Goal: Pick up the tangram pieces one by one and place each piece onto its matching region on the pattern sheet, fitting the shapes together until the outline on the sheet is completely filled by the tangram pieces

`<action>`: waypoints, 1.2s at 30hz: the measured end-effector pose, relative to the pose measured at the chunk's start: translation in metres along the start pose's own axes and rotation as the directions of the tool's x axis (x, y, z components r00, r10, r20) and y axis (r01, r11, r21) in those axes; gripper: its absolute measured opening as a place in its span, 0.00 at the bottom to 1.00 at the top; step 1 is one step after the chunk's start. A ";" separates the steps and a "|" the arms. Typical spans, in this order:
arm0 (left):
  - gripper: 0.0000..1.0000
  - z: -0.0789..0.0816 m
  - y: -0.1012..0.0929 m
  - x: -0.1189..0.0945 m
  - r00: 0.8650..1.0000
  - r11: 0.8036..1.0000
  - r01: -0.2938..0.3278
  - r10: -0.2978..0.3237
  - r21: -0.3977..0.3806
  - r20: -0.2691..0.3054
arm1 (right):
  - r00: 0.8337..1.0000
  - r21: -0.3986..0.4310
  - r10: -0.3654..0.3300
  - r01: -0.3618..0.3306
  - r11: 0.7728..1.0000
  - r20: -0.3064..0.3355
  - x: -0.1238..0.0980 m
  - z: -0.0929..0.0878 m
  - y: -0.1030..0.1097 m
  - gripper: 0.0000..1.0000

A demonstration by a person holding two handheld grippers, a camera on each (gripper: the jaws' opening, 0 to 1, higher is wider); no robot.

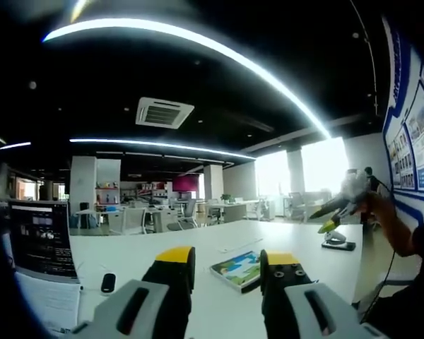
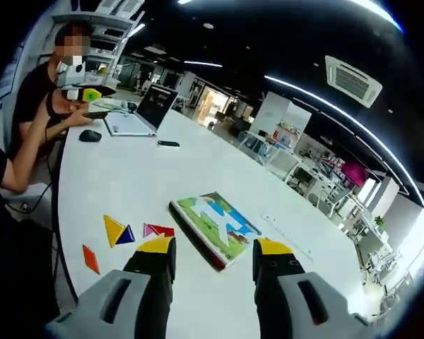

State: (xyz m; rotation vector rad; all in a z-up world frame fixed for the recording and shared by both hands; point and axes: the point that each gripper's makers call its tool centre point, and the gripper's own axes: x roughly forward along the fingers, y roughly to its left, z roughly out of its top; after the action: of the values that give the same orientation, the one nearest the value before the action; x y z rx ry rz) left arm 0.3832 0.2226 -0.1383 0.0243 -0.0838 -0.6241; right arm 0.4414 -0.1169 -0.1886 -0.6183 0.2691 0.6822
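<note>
Progress: none placed | pieces [image 2: 131,233] loose on table [image 2: 113,176] beside sheet [image 2: 215,226] | left gripper [image 1: 226,272], right gripper [image 2: 213,258]: both released, empty

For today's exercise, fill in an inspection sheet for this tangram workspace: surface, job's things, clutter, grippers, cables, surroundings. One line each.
Surface: white table, mostly bare.
Job's things: pattern book lies flat ahead of the right gripper; yellow triangle, blue triangle, pink piece, red triangle and orange piece lie loose beside it, none placed yet.
Clutter: laptop, mouse, small dark object, monitor.
Grippers: left gripper open, empty; right gripper open, empty.
Cables: a thin one hangs at the table edge.
Surroundings: open office with desks, chairs, ceiling lights; a seated person at the far end.
</note>
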 end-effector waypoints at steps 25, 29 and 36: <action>0.38 0.006 -0.003 -0.003 1.000 1.000 0.022 -0.022 -0.003 0.021 | 0.964 -0.154 0.200 -0.227 0.962 -0.175 0.056 -0.012 0.044 0.41; 0.38 0.007 -0.004 -0.002 0.999 1.000 0.024 -0.024 -0.002 0.025 | 0.951 -0.171 0.242 -0.275 0.946 -0.192 0.069 -0.013 0.056 0.39; 0.38 0.006 -0.007 0.001 0.999 0.999 0.036 -0.036 -0.002 0.019 | 0.920 -0.206 0.300 -0.354 0.912 -0.252 0.089 -0.020 0.073 0.39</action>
State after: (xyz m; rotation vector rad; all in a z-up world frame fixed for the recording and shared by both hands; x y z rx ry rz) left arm 0.3794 0.2158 -0.1327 0.0178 -0.1015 -0.6603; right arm 0.4597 -0.0397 -0.2745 -0.9016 0.5034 0.9861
